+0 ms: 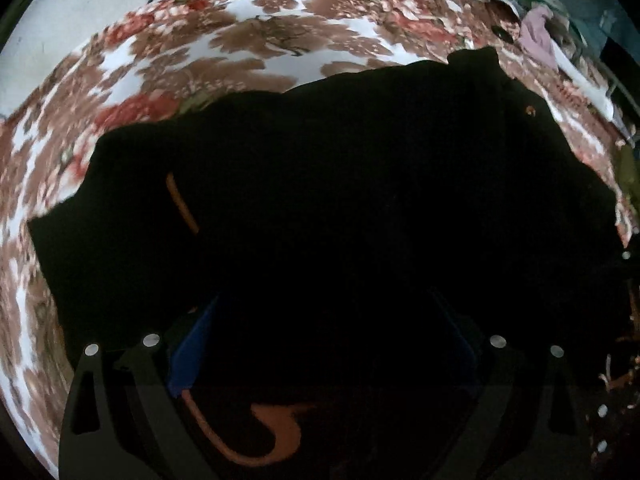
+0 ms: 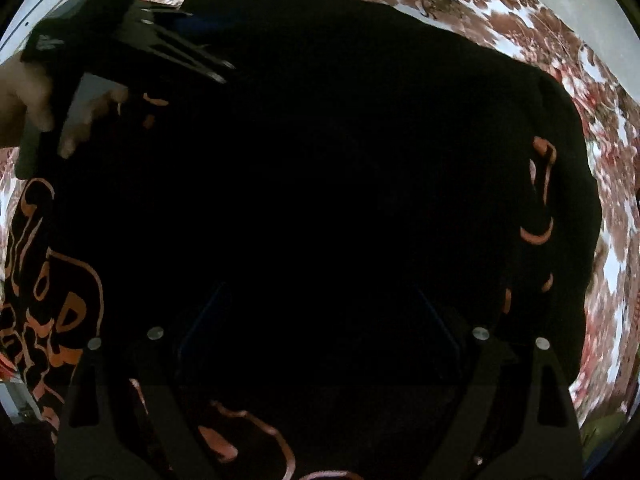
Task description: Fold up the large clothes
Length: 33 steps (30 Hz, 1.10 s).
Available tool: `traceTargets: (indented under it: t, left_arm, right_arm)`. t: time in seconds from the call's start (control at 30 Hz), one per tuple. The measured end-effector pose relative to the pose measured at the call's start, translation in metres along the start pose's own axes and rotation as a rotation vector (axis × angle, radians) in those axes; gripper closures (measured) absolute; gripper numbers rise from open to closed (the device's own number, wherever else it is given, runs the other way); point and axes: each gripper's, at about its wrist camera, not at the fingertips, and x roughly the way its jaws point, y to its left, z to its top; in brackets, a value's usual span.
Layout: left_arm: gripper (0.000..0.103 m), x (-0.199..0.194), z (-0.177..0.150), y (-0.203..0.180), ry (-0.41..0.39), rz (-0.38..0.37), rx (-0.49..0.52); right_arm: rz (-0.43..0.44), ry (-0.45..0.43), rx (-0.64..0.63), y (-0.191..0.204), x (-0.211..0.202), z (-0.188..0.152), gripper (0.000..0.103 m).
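Left wrist view shows a black garment (image 1: 320,184) with orange print spread over a floral bedspread (image 1: 280,32), lying flat so its outline can be read for a fold. The left gripper (image 1: 324,320) hangs over the near part of the cloth, its blue-lined fingers (image 1: 192,352) spread wide with only dark fabric seen between them; nothing looks pinched. In the right wrist view the right gripper (image 2: 316,320) points steeply down at the same garment, jaws likewise wide apart and empty, probably poised to pick an edge. The person's hand (image 2: 36,100) holds the left tool at upper left of that view. The garment's far edge runs ragged against the bedspread, with open cover beyond it and to the left; clutter (image 1: 540,36) sits near the far right corner.
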Motion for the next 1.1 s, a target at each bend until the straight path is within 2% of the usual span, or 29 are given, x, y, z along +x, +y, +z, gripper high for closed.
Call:
traceTargets:
  t: [0.23,0.43,0.6,0.67,0.77,0.83,0.87,0.93,1.0,1.1]
  left_arm:
    - [0.008,-0.065,-0.033,0.01,-0.055,0.006,-0.021]
    - [0.008,-0.112,-0.087,0.016,-0.037,-0.025,-0.162]
    - [0.008,-0.136,-0.16,0.006,-0.016,0.044,-0.28]
    - [0.008,-0.15,-0.201,0.002,0.016,0.084,-0.353]
    - [0.008,-0.175,-0.256,0.0,0.06,0.111,-0.456]
    - [0.008,-0.194,-0.292,-0.001,0.083,0.138,-0.511]
    - [0.008,-0.202,-0.307,0.0,0.092,0.15,-0.529]
    - [0.008,-0.212,-0.33,0.0,0.106,0.171,-0.552]
    - [0.008,-0.218,-0.357,0.003,0.131,0.173,-0.582]
    - [0.008,-0.212,-0.382,0.004,0.156,0.112,-0.594]
  right_arm:
    - [-0.002,-0.012,0.09,0.0,-0.036,-0.017,0.014]
    - [0.035,0.028,0.216,-0.006,-0.057,-0.045,0.014]
    - [0.017,0.005,0.209,0.0,-0.066,-0.089,0.014]
    - [0.025,-0.008,0.227,-0.006,-0.07,-0.108,0.014]
    - [0.016,0.043,0.276,-0.017,-0.08,-0.15,0.014]
    - [0.043,0.073,0.32,-0.029,-0.088,-0.175,0.011]
    - [0.05,0.083,0.337,-0.035,-0.092,-0.188,0.008]
    - [0.046,0.098,0.344,-0.044,-0.096,-0.212,0.008]
    - [0.022,0.123,0.337,-0.053,-0.096,-0.236,0.008]
    - [0.031,0.123,0.385,-0.063,-0.095,-0.263,0.008]
